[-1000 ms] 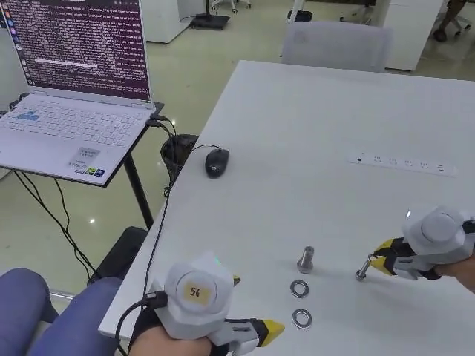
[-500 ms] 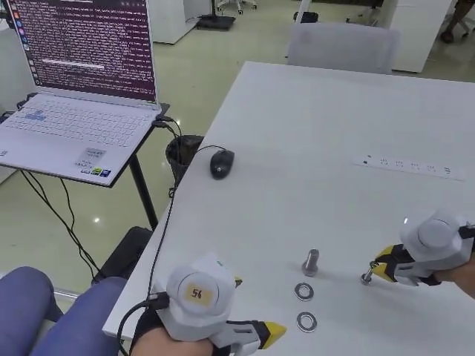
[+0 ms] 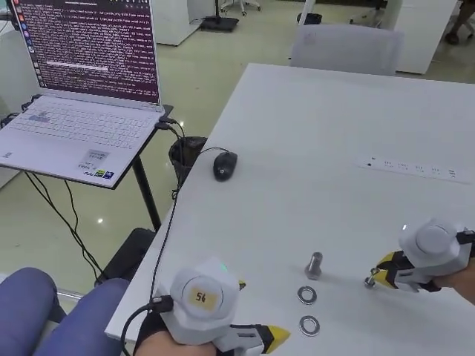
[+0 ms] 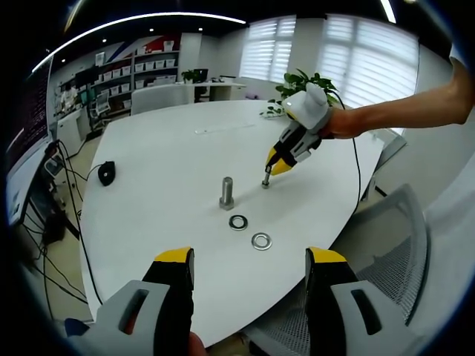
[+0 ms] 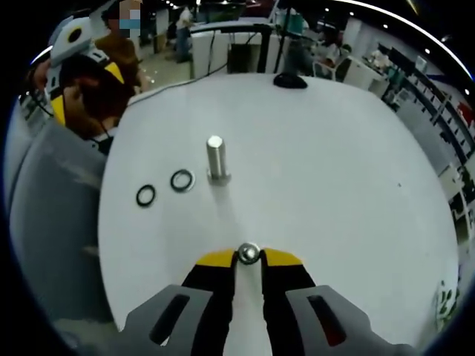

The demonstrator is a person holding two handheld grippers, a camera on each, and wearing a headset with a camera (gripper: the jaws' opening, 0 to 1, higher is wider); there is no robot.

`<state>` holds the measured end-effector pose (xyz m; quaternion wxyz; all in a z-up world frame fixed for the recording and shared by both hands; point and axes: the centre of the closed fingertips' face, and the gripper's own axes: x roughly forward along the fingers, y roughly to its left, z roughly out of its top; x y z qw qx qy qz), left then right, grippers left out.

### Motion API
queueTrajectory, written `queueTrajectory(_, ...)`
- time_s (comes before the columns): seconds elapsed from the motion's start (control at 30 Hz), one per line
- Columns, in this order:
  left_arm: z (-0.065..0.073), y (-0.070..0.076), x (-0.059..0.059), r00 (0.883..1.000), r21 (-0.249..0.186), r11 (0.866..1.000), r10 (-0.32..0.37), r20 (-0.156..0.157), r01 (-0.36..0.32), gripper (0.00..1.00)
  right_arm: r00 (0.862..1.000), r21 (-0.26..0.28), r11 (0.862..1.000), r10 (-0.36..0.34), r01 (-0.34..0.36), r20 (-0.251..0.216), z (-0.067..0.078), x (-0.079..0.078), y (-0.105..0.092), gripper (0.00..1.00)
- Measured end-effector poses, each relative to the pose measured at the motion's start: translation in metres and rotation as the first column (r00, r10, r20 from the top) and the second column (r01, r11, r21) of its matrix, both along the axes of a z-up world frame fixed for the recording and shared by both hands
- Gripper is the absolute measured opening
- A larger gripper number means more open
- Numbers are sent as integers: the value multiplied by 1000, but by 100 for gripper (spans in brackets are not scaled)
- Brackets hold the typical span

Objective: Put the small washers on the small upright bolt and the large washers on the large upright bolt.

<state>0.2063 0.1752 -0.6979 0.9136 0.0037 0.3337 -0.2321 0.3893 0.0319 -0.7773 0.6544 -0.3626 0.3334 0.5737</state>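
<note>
The right gripper [image 5: 249, 267] is closed narrowly on the small bolt [image 5: 249, 254], which stands upright between its yellow tips. In the head view the bolt's lower end is at the tabletop, though I cannot tell whether it touches. The left gripper [image 4: 251, 261] is spread wide and holds nothing, and it hangs at the table's near edge. In the left gripper view, the open jaws frame the two washers ahead of them.

The large bolt [image 3: 314, 265] stands upright on its head, near the small bolt and apart from it, on the side towards the left gripper. One washer [image 3: 307, 294] lies flat just in front of the large bolt. The other washer [image 3: 309, 325] lies a little nearer the person, close to the near edge. The two washers are apart and neither touches the bolt.

Bare white table [image 3: 312, 133] stretches beyond the bolts. A mouse [image 3: 225, 165] sits by the left edge with its cable running off the side. A power strip [image 3: 415, 168] lies well away on the right. A grey chair [image 3: 345, 46] stands at the far edge. Off the left edge, a laptop [image 3: 82, 81] rests open on a stand, clear of the table
</note>
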Motion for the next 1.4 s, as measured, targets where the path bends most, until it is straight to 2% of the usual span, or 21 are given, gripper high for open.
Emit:
queueTrajectory(0.13,-2,0,-2,1000,9,1000,-9,-11,9,60,1000,-11,1000,0,0,-9,-9,1,-1,14)
queueTrajectory(0.3,0,2,-1,1000,13,1000,-3,-9,4,60,1000,-14,1000,-8,8,-20,-17,0,-1,14)
queueTrajectory(0.4,3,3,0,1000,6,1000,6,-2,-6,60,1000,-15,1000,-9,8,-23,-18,-4,-1,15)
queueTrajectory(0.53,1,2,0,1000,15,1000,-4,-8,4,60,999,-19,1000,-23,22,-31,-20,-9,-1,15)
queueTrajectory(0.87,3,3,0,1000,17,1000,0,-6,0,60,998,-24,999,-43,42,-37,-20,-9,-4,17)
queueTrajectory(0.97,3,4,0,1000,18,1000,2,-7,-2,60,998,-20,998,-57,56,-29,-15,-8,-7,18)
queueTrajectory(1.13,3,4,-1,1000,20,1000,4,-4,-4,60,995,28,994,-103,103,0,0,0,-11,19)
queueTrajectory(1.4,5,1,-2,1000,15,1000,6,5,-6,60,983,167,970,-180,175,16,39,-6,-9,22)
